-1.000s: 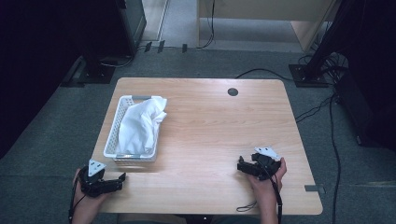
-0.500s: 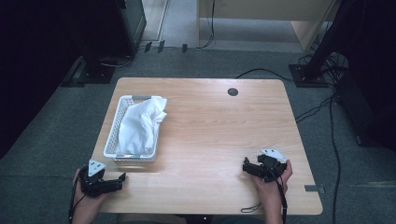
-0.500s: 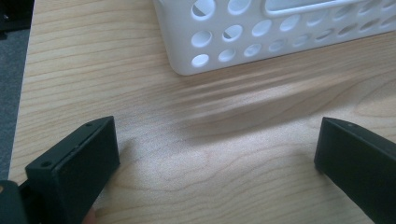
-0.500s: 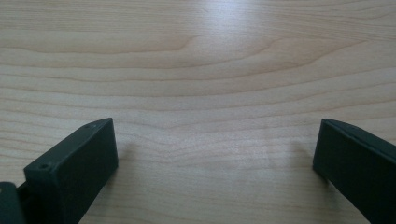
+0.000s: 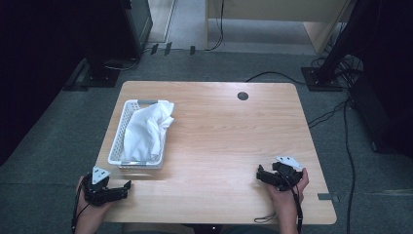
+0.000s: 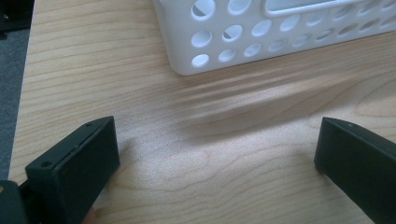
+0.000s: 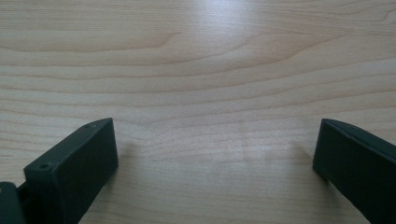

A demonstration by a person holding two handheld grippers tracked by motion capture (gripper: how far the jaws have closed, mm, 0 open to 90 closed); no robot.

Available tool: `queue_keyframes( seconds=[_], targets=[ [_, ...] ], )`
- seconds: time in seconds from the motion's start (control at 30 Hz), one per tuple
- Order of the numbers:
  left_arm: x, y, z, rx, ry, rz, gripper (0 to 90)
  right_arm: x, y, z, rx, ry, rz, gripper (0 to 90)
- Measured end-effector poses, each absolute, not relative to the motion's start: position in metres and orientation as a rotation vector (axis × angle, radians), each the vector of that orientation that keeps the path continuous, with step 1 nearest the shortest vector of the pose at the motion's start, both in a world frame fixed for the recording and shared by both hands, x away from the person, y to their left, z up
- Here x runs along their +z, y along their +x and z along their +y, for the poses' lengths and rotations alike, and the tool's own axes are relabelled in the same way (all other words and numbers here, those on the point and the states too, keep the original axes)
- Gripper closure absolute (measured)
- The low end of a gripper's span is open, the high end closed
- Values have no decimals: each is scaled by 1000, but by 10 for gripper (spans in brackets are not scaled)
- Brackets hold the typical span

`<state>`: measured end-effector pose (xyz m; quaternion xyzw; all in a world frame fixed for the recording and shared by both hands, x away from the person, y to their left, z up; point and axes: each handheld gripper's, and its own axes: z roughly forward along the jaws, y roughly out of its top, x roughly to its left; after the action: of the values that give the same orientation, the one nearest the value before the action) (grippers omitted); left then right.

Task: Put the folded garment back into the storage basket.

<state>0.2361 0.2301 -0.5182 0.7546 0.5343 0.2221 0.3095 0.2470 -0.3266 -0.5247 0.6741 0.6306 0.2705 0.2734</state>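
2 grippers: both resting on the wooden table (image 5: 219, 126) — jaws spread wide, gripping nothing.
Left gripper (image 5: 127, 185): sitting just beside the white perforated basket (image 5: 115, 148).
Right gripper (image 5: 258, 173): sitting well apart from it.
White cloth (image 5: 146, 130): lying in the basket.

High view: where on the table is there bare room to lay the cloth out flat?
The widest bare wood runs from the basket rightward to the table edge, bordered in front by the right gripper and behind by the small dark disc. The left side is crowded: the cloth fills the basket, and the left gripper sits just before it.
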Motion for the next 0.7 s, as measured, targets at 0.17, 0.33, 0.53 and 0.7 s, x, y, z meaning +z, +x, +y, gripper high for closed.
queue_keyframes(
  seconds=[0.17,0.33,0.53,0.7],
  targets=[
    [-518,236,230,587,1994,1412,0,-525,246,-330,725,1821,1689,0],
    [-518,236,230,587,1994,1412,0,-525,244,-335,723,1824,1683,0],
    [-518,236,230,587,1994,1412,0,-525,242,-342,716,1834,1669,0],
    [-518,236,230,587,1993,1412,0,-525,239,-347,713,1841,1659,0]
  ],
)
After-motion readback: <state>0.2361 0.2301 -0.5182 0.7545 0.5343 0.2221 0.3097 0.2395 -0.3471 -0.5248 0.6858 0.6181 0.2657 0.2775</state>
